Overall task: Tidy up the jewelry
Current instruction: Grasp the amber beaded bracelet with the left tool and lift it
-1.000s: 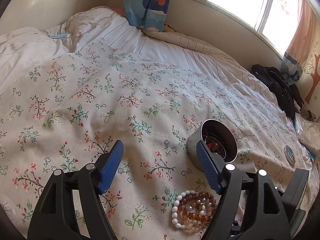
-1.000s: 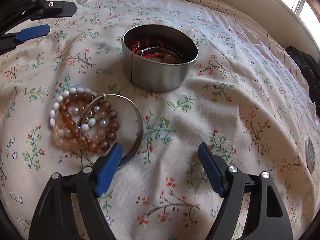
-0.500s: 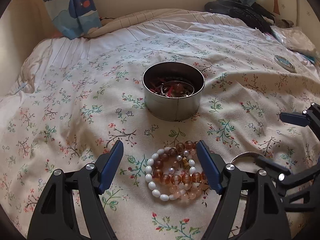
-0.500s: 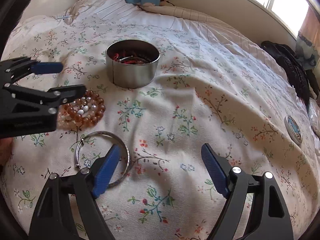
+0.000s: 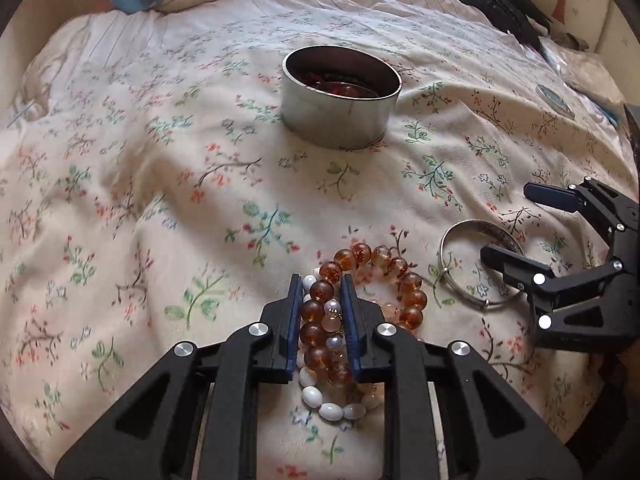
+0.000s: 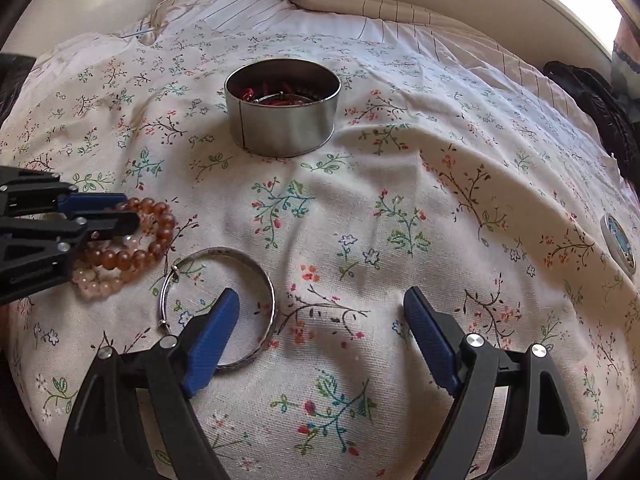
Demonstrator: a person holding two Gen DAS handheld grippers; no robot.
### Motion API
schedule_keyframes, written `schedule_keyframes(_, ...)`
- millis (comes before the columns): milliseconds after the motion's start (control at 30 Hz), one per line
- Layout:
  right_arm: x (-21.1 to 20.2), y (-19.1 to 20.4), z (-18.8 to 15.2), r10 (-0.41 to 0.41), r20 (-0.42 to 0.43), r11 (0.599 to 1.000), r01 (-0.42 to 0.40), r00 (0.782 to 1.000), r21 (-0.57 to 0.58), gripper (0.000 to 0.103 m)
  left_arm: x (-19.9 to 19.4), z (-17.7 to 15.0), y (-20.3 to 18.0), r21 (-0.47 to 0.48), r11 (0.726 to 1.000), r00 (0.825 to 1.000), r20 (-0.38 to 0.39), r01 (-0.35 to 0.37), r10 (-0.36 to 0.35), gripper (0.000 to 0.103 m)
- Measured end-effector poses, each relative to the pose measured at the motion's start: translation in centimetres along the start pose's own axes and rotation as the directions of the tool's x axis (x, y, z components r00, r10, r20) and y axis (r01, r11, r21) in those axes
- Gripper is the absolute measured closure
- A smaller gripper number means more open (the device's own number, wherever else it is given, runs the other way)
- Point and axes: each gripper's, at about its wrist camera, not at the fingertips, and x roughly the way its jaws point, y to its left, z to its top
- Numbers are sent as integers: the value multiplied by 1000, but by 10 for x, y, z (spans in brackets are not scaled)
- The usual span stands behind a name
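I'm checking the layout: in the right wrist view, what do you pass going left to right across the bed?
Left tongs shut on the beaded bracelets → silver bangle → metal tin → small round lid.

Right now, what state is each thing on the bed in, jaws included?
Left gripper: jaws just closed on the amber bead bracelet.
Right gripper: jaws wide open, holding nothing.
Silver bangle: flat on the bedspread, one jaw over it.
Tin: upright, lidless, jewelry inside.
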Motion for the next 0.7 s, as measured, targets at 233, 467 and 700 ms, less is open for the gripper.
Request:
schedule_keyframes(233,-2,11,1,14,20,999,-13,1000,-53,22,-17,0,33,-141,984,990,105,109,-95,74)
schedule_keyframes(467,7,3,3,82,-1,997,-82,997,-5,22,0,21,14,-27,997,992,106,74,-70,45)
schedule_keyframes(700,6,2,4,120,-1,993,-120,993,15,51,4,24,19,-59,998,998,62,36,-33,93)
